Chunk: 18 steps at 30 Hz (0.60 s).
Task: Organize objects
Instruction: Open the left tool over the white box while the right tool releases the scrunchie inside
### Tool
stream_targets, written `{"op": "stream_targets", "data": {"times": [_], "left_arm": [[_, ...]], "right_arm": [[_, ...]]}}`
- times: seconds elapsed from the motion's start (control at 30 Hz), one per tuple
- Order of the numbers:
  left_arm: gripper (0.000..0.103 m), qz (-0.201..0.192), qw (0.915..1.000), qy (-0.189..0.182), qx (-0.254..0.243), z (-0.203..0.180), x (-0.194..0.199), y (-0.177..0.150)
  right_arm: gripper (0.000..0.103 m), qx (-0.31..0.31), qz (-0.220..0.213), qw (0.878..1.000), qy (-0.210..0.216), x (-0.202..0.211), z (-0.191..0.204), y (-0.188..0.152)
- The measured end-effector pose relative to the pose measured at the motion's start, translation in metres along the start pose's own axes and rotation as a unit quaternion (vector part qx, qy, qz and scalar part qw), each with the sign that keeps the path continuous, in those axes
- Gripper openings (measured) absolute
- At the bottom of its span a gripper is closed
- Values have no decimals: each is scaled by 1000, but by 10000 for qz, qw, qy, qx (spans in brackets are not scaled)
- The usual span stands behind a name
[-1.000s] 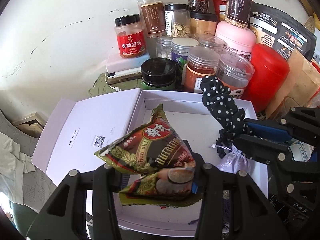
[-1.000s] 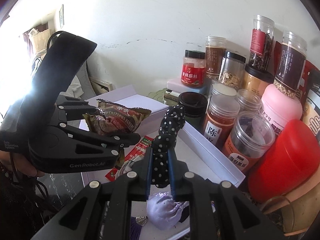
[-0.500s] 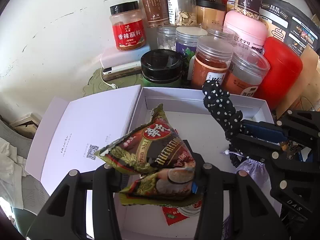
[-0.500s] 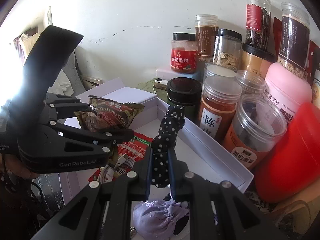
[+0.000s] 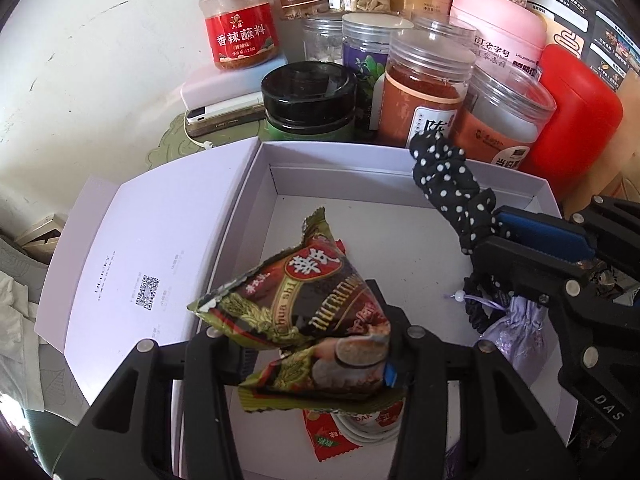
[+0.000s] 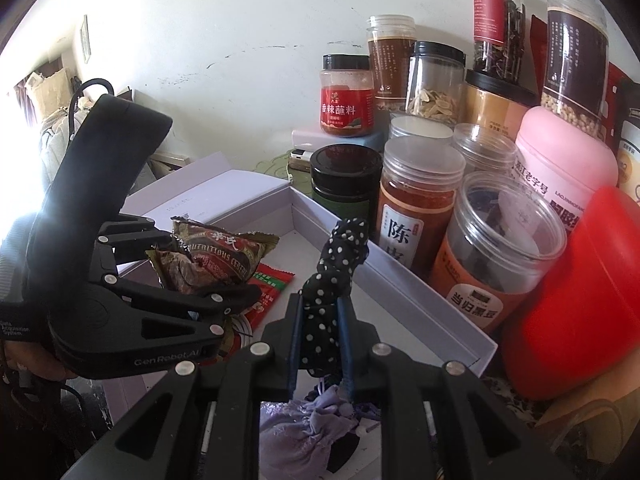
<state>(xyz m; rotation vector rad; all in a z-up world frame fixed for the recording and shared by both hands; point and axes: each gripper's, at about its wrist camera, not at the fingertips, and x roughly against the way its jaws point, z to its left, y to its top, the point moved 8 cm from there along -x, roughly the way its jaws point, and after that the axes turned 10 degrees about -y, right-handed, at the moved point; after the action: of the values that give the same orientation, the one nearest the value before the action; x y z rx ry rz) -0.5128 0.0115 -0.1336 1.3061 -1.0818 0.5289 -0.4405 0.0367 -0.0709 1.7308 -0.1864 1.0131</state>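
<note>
Whitewashed wall and a crowd of spice jars (image 5: 424,92) close off the far side of the bench, with the open white box (image 5: 400,168) just in front of them and its lid (image 5: 152,248) folded out flat to the left. Over the last second both wrist views have closed in on the box, so the two held items now hang above its floor, not its near edge; I judge that both are about to be set inside.

The left tool (image 5: 316,344) is clamped on a brown cereal packet (image 5: 304,300), whose long axis runs near to far, its crimped end pointing at the jars. A red sachet (image 5: 328,436) lies in the box below it.

The right tool (image 6: 320,344) grips a black polka-dot scrunchie (image 6: 332,276), which stands nearly upright and tips slightly far. A lilac pouch (image 6: 304,428) hangs beneath it.
</note>
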Motion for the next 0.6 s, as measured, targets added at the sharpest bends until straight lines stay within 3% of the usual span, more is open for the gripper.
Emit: {"op": "stream_targets", "data": {"times": [0.2,0.6], "left_arm": [[61,-86,9995,243,154,6,9,0],[67,-412,9977,536,101,4,51,5]], "right_arm": [[32,-8,46,9999,-139,0,0,-2],[34,112,-123,9996,-245,30,9,5]]}}
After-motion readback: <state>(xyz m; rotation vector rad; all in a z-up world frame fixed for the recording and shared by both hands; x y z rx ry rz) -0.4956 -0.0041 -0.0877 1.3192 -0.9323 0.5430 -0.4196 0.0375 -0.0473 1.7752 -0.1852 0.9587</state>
